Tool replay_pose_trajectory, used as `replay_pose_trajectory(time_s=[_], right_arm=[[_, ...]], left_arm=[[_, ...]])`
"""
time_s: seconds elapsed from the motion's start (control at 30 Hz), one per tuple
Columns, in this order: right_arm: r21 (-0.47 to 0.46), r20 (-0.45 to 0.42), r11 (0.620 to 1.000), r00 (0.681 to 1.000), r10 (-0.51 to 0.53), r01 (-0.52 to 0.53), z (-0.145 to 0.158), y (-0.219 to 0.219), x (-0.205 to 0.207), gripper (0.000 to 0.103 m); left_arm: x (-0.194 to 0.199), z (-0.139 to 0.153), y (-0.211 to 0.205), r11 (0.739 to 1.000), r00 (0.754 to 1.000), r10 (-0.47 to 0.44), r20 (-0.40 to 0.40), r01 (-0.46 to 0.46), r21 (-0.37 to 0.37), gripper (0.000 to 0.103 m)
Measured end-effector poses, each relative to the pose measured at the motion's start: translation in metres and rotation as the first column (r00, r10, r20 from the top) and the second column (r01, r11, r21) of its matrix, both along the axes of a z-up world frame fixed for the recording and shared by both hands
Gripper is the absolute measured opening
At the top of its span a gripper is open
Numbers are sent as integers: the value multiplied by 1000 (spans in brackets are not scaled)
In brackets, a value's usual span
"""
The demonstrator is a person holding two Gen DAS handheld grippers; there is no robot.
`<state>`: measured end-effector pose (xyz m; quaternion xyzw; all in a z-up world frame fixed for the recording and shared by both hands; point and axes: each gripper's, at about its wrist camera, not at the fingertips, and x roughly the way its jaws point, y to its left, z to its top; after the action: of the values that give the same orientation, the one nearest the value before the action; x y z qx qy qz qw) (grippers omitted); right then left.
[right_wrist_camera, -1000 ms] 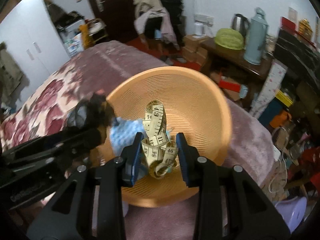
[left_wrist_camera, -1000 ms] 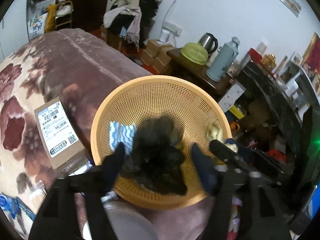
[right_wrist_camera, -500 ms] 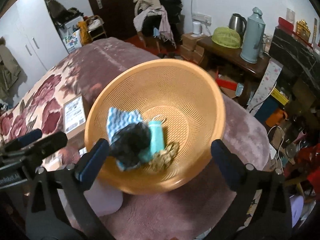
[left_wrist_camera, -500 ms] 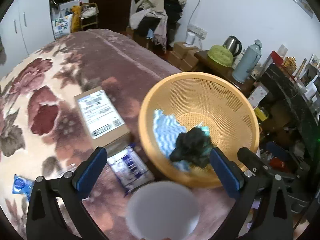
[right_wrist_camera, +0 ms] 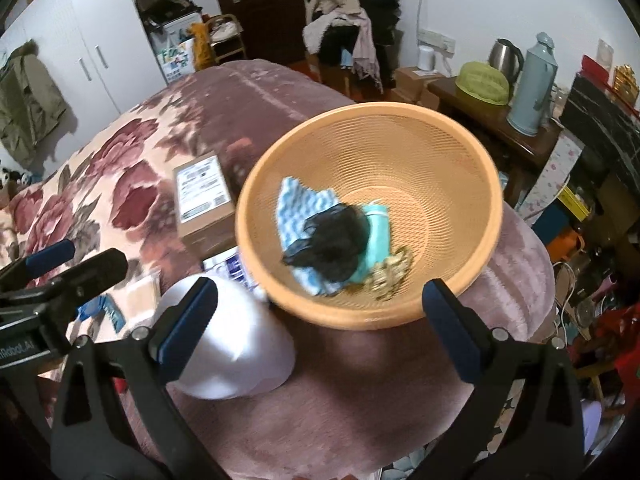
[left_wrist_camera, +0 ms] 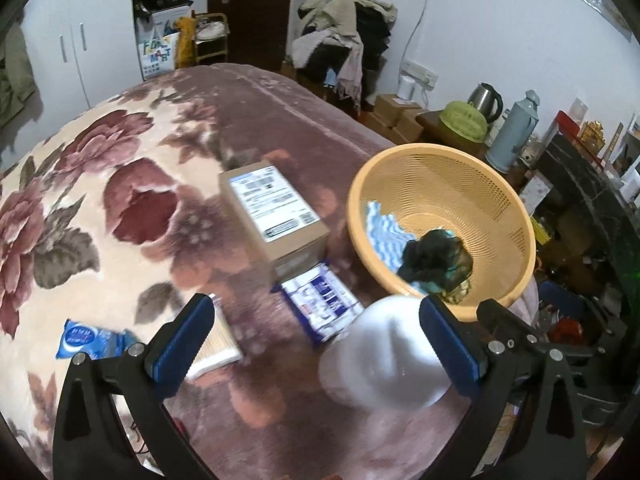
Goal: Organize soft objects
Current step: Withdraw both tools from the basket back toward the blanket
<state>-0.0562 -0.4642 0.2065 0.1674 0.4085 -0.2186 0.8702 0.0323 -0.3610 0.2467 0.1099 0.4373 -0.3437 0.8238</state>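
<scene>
L to R: my left fingers (left_wrist_camera: 320,344) spread wide, empty, over plush floral bed (left_wrist_camera: 120,184); cardboard box (right_wrist_camera: 202,196); white dome (right_wrist_camera: 232,344); round perforated basket (right_wrist_camera: 440,136) w/ wavy blue cloth (right_wrist_camera: 296,204), crumpled black fabric (right_wrist_camera: 332,242), teal roll (right_wrist_camera: 378,232), coiled tape (right_wrist_camera: 390,274). My right fingers (right_wrist_camera: 320,324) spread wide, empty.

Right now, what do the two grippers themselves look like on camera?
The left gripper and the right gripper look alike: black angular plastic frames with silver screws and two fingers faced with blue pads. In the right view, white lettering shows on the left gripper's side. No cables or sleeves show.
</scene>
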Motion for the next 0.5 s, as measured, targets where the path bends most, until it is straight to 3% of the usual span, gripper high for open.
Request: replay_pose_trajectory(time_s=[0.5], right_arm=[[-41,-40,988,988,150,-152,-4,84,17,103]], left_arm=[[3,-11,90,996,996,90,-10,-90,-9,102]])
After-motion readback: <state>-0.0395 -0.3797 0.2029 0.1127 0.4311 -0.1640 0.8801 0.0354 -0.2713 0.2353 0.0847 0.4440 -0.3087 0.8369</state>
